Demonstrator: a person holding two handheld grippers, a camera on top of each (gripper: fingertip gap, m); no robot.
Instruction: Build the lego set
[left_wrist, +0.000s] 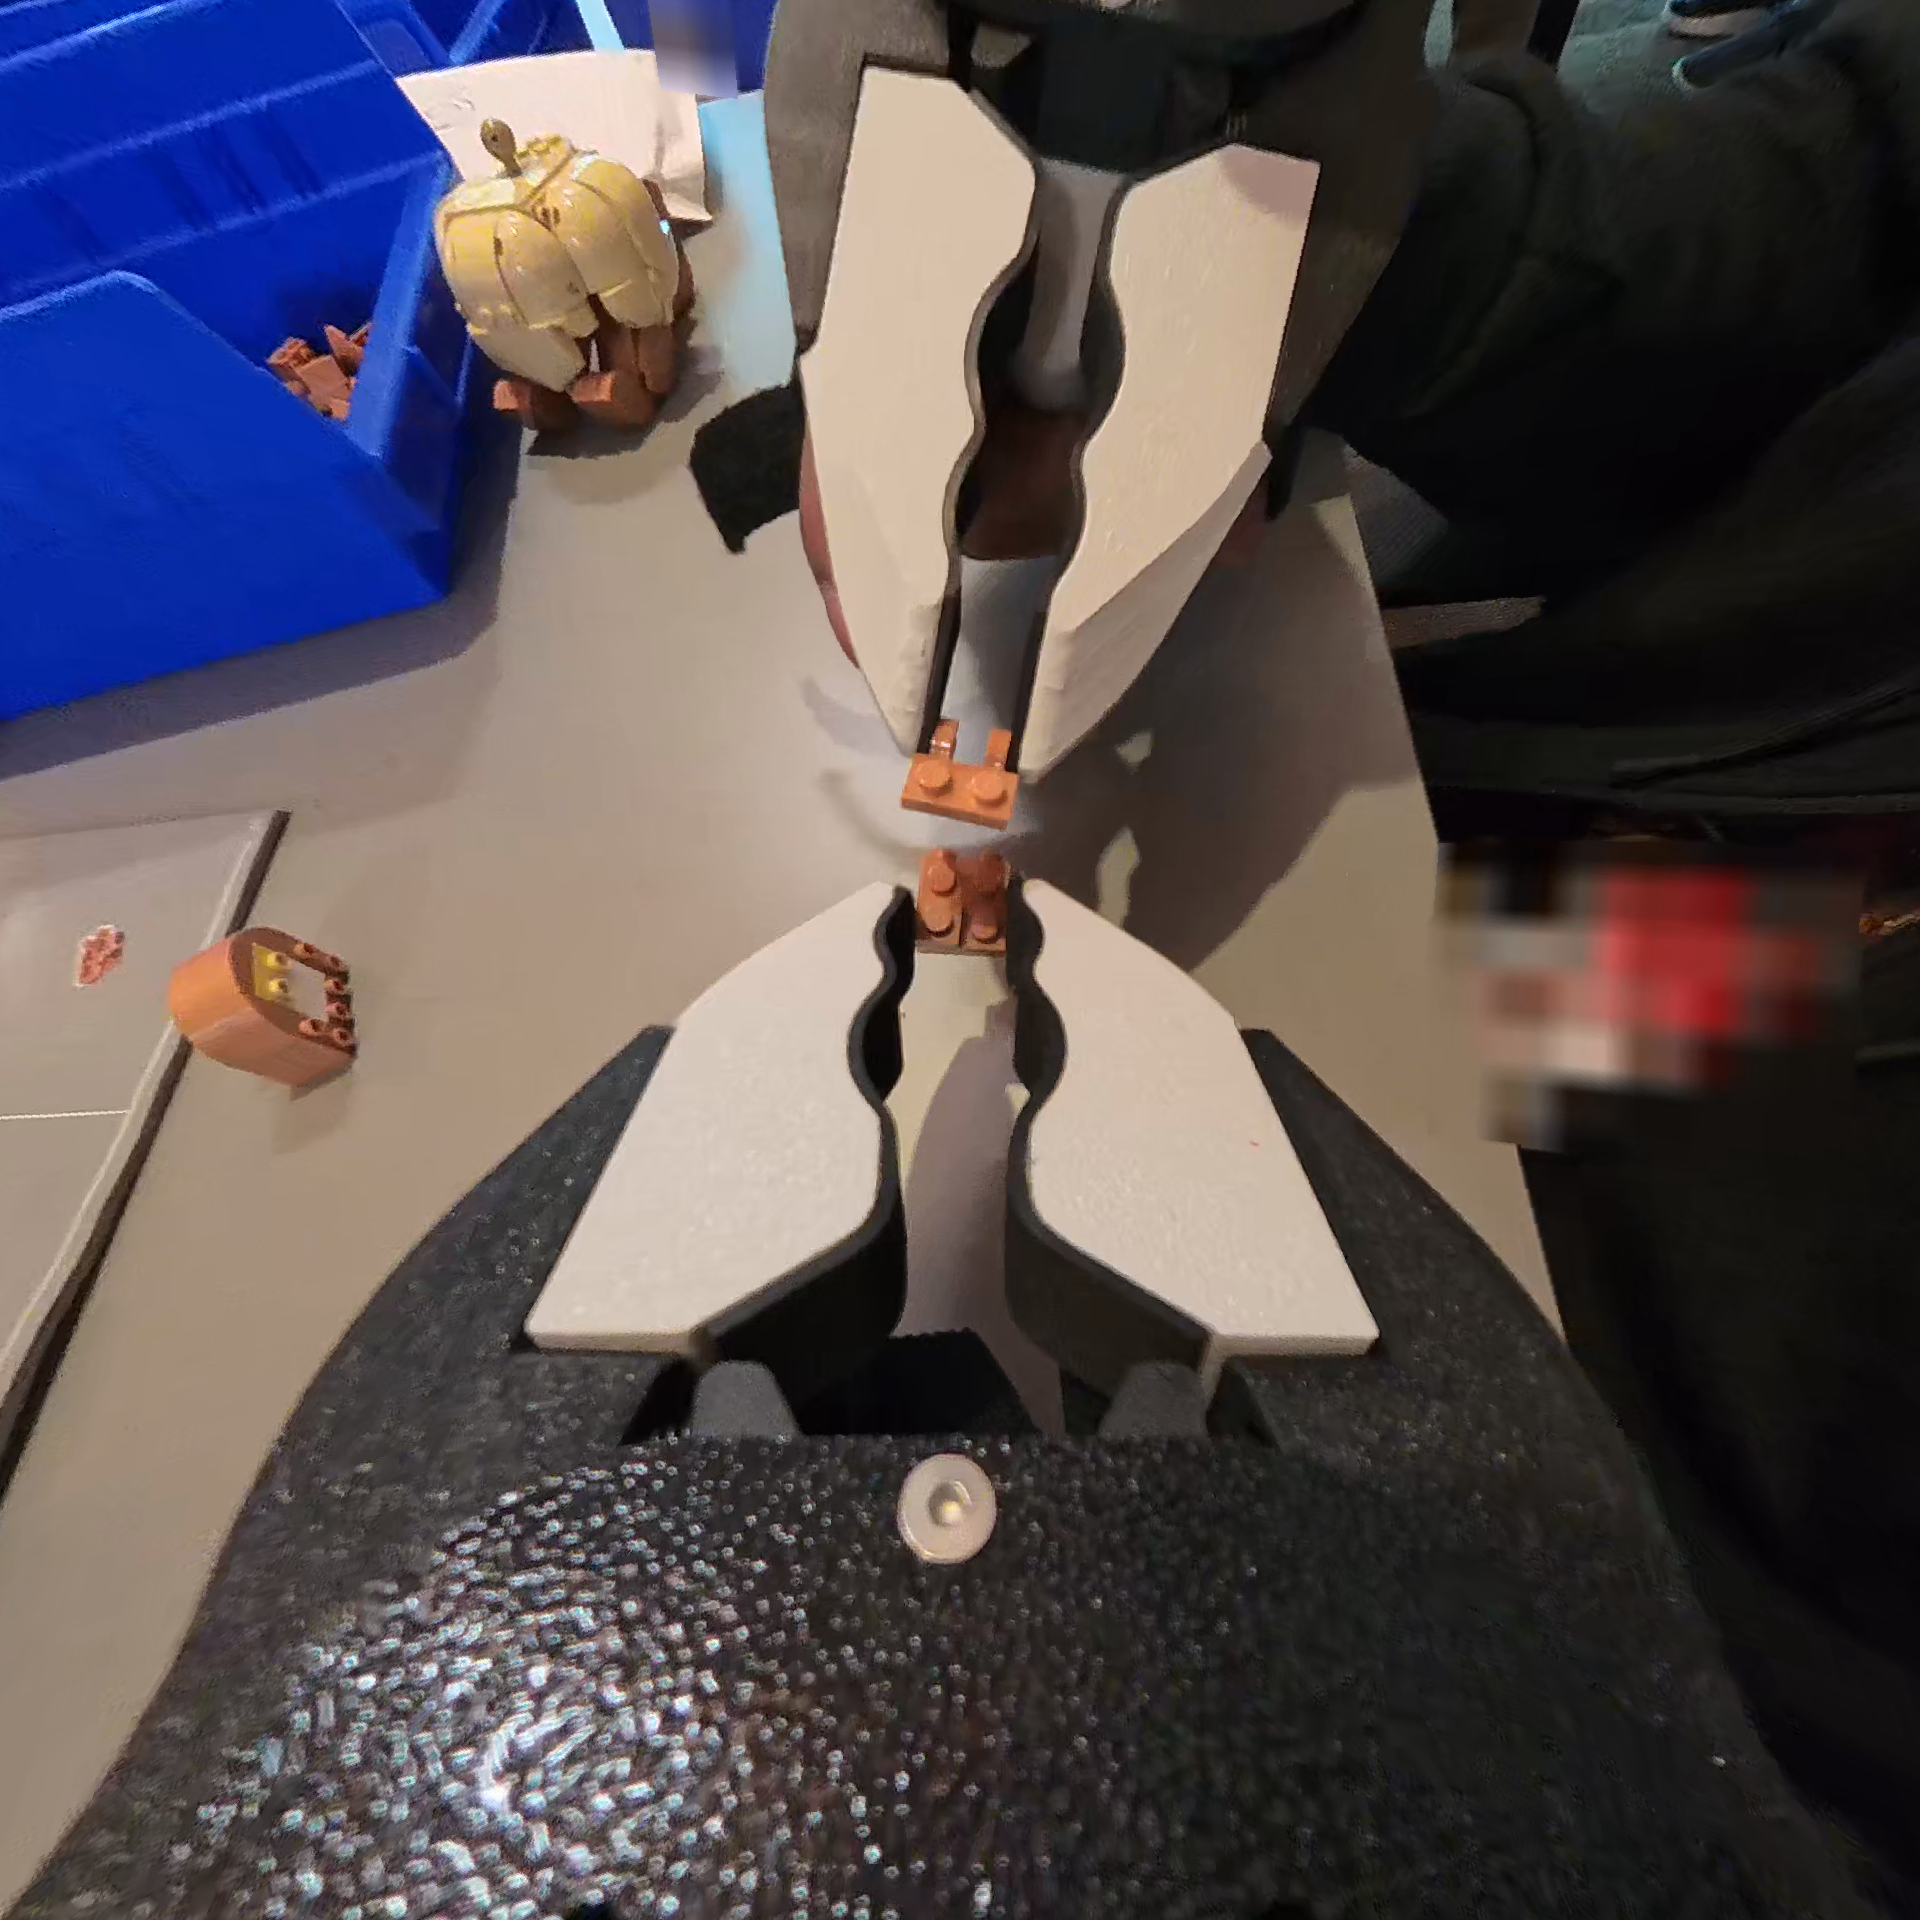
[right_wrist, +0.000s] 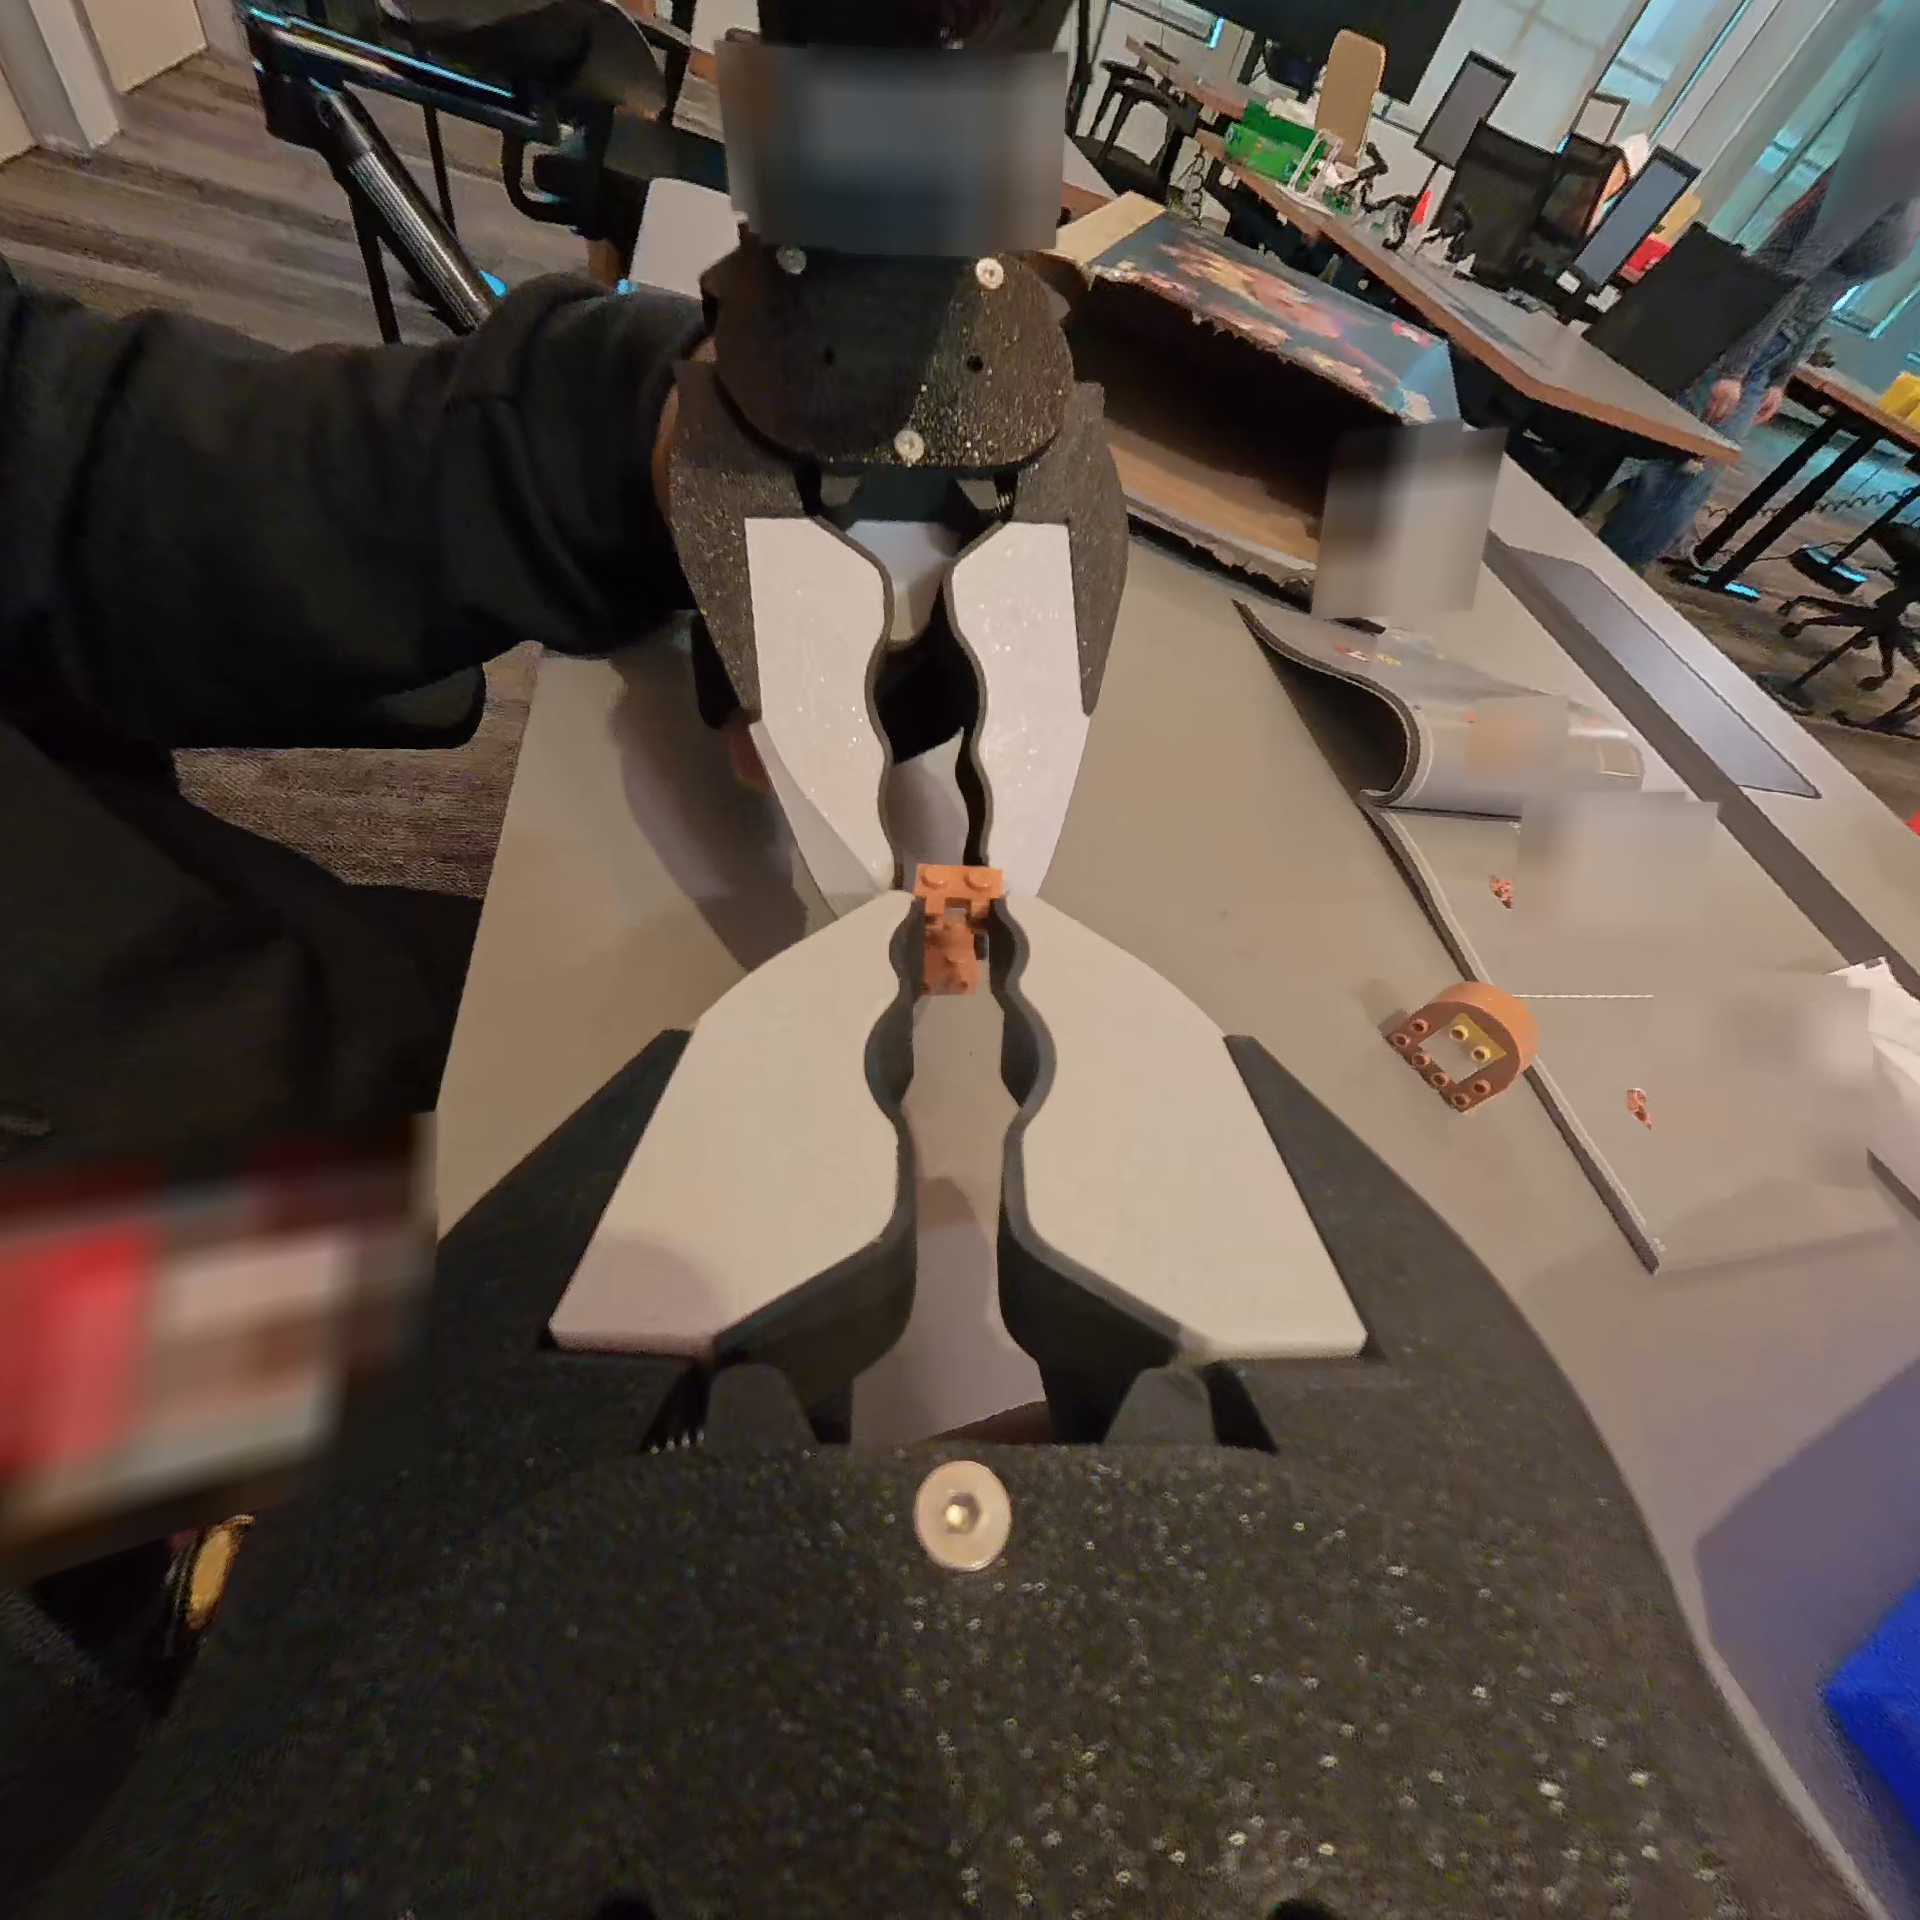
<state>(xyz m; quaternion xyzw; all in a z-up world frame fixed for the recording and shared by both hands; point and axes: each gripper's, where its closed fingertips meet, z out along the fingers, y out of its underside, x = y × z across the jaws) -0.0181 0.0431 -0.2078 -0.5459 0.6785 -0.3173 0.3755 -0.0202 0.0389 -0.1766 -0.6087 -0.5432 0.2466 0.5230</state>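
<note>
Orange-brown plastic is clamped in both tools. A small stack of studded orange-brown bricks (left_wrist: 961, 914) is pinched between the narrow-set black pads of the left gripper (left_wrist: 961, 925), both pads pressing its sides. Opposite, tip to tip, a flat orange-brown two-stud plate with two clip prongs (left_wrist: 958, 792) is gripped by its prongs at the tips of the right gripper (left_wrist: 971, 743), whose jaws are likewise narrow. The plate is held just beyond the stack, above the grey tabletop (left_wrist: 582, 790); whether the two pieces touch cannot be told.

To the left gripper's left, a rounded orange-brown brick piece with a yellow centre (left_wrist: 268, 1003) lies on the table by a grey mat (left_wrist: 94, 1049). Farther off, a cream-coloured brick model on brown feet (left_wrist: 561, 270) is set beside a blue plastic bin (left_wrist: 187, 416) containing brown pieces. A black sleeve (right_wrist: 343, 468) is seen behind the left gripper in the right wrist view.
</note>
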